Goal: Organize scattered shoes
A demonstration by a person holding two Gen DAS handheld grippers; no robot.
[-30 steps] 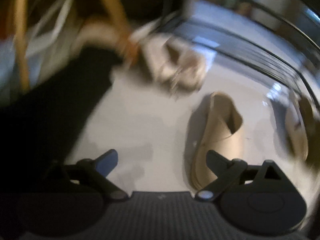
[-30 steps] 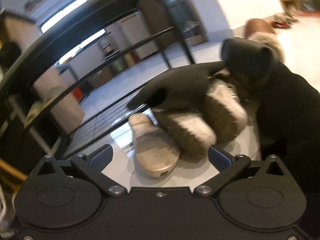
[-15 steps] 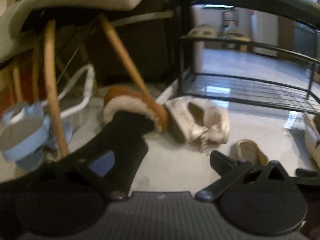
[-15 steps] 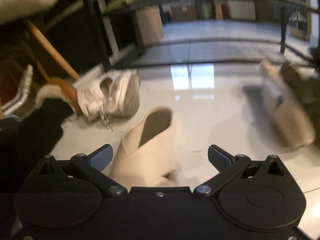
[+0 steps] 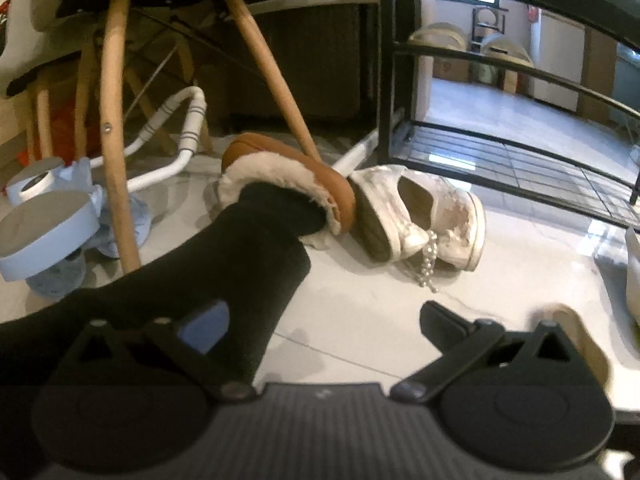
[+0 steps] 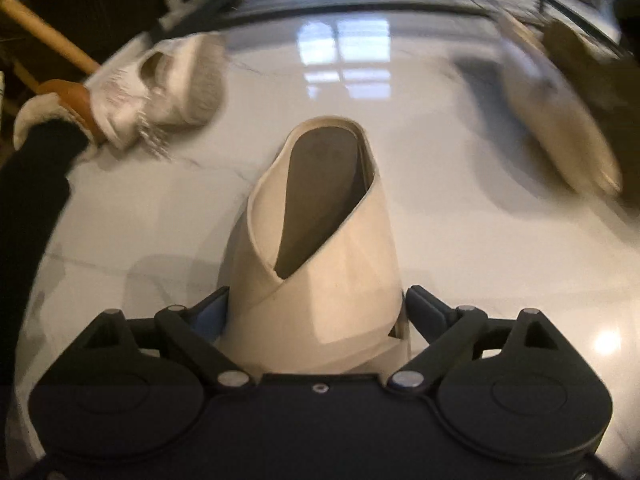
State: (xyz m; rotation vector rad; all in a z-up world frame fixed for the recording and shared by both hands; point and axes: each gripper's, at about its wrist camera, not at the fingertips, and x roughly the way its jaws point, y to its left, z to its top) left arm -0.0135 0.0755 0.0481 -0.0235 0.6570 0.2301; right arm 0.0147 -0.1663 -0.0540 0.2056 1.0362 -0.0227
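My right gripper [image 6: 316, 308] sits spread around the cream shoe [image 6: 320, 240] on the floor [image 6: 460, 240], fingers flanking its sides; contact I cannot confirm. My left gripper [image 5: 320, 320] is wide apart, holding nothing, above bare floor. Beyond it, a white sneaker [image 5: 424, 220] lies tipped against a brown fur-lined slipper [image 5: 288, 176] worn on a black-clad leg [image 5: 240, 260]. Black shoe rack [image 5: 500, 152] stands behind.
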